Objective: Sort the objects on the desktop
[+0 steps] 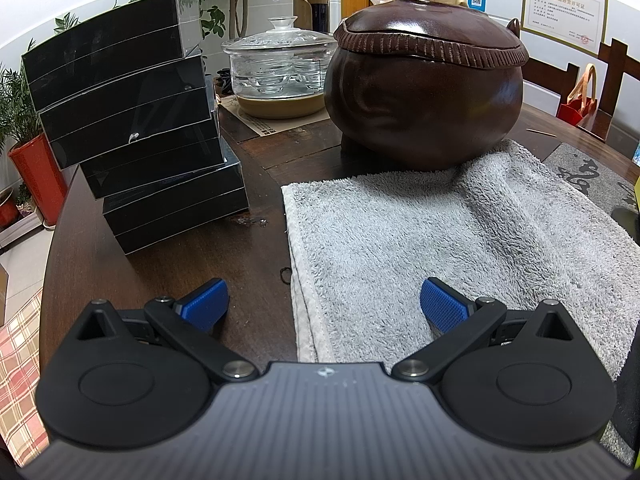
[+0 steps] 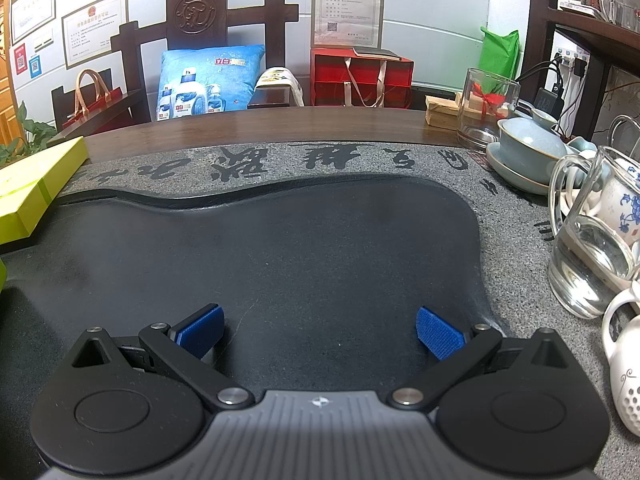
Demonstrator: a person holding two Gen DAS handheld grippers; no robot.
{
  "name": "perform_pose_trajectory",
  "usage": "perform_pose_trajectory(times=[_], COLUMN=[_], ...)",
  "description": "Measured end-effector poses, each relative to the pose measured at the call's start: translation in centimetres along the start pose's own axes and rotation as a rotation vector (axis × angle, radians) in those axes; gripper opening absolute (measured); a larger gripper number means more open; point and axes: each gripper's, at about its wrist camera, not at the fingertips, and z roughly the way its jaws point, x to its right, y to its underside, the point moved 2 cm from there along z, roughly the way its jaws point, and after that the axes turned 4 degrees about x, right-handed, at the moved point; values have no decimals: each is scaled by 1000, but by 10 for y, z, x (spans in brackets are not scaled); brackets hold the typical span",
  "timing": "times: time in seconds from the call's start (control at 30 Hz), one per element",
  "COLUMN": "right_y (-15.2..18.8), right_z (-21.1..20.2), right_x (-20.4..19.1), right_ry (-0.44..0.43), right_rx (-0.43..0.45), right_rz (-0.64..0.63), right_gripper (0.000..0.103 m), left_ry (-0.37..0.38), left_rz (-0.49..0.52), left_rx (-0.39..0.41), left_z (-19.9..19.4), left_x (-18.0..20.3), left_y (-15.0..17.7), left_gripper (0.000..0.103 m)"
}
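Note:
My left gripper [image 1: 324,304] is open and empty, low over the left edge of a grey towel [image 1: 460,248] on the dark wooden table [image 1: 168,280]. A stack of black boxes [image 1: 132,120] stands at the left and a large brown clay pot [image 1: 428,80] with a lid stands behind the towel. My right gripper [image 2: 318,332] is open and empty above the dark recess of a stone tea tray [image 2: 280,248]. A yellow-green box [image 2: 32,188] lies at the tray's left edge.
A glass lidded bowl with cups [image 1: 280,64] stands behind the boxes. At the tray's right stand a glass pitcher with water [image 2: 592,248], a blue-and-white teapot [image 2: 624,204], a celadon lidded cup [image 2: 524,152], a glass tumbler [image 2: 484,108] and a white strainer cup [image 2: 628,364].

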Motion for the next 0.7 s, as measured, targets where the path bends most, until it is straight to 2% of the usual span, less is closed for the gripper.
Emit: perform_pose_trajectory(times=[0.7], right_y=[0], right_z=[0], right_x=[0], right_ry=[0], right_rx=[0], right_rz=[0], right_gripper=[103], left_ry=[0], left_rz=[0], left_rx=[0], left_z=[0], left_x=[0], left_y=[0], left_gripper=[103])
